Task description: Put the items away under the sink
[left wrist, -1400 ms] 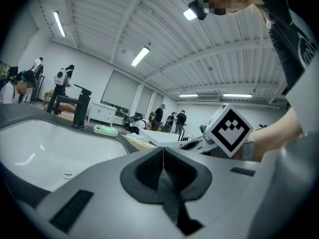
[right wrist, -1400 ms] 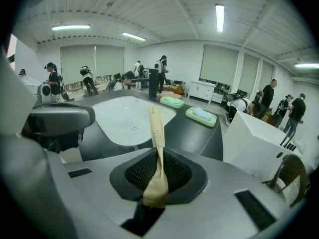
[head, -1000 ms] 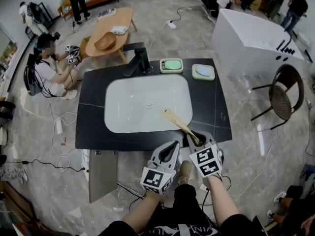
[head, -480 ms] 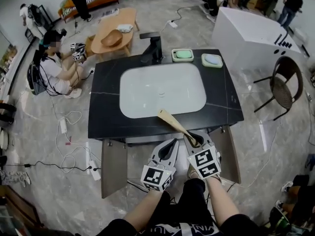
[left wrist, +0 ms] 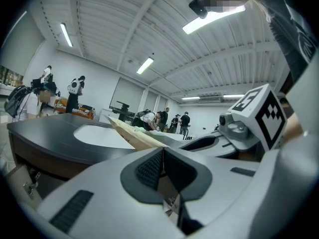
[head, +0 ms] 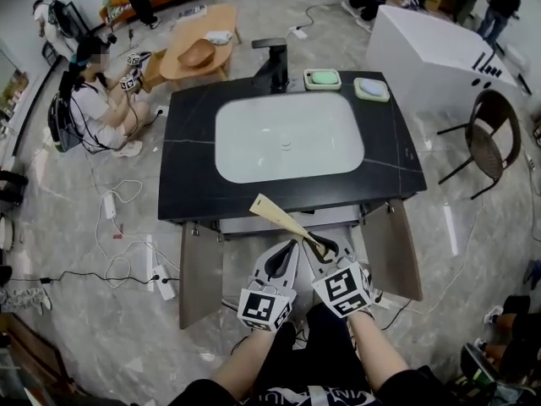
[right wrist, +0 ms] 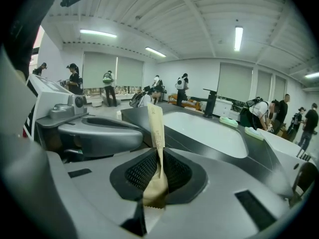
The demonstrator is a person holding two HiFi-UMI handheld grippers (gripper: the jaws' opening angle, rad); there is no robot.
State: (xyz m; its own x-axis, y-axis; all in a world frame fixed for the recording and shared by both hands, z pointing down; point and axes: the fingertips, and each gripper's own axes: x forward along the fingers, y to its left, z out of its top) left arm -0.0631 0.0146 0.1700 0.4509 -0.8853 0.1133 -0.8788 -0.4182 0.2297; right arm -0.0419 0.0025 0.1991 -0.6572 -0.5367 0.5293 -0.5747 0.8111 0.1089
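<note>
A long flat tan paper packet (head: 283,218) sticks out of my right gripper (head: 314,244), which is shut on its lower end; its free end reaches over the front edge of the black sink counter (head: 186,184). In the right gripper view the pads pinch the packet (right wrist: 157,133) of my right gripper (right wrist: 158,171). My left gripper (head: 290,248) hangs close beside it on the left, shut with nothing in it; the left gripper view shows the left gripper (left wrist: 162,153) pads pressed together. Both hang in front of the cabinet under the white basin (head: 287,138).
Two cabinet doors stand open below the counter, the left door (head: 200,273) and the right door (head: 404,248). A black faucet (head: 272,62) and two soap dishes (head: 322,79) (head: 371,88) sit at the counter's back. A chair (head: 494,146) stands right; cables (head: 110,227) and a seated person (head: 93,108) are left.
Both grippers and the packet have drawn back from over the counter to in front of its edge. The open cabinet doors have come fully into view.
</note>
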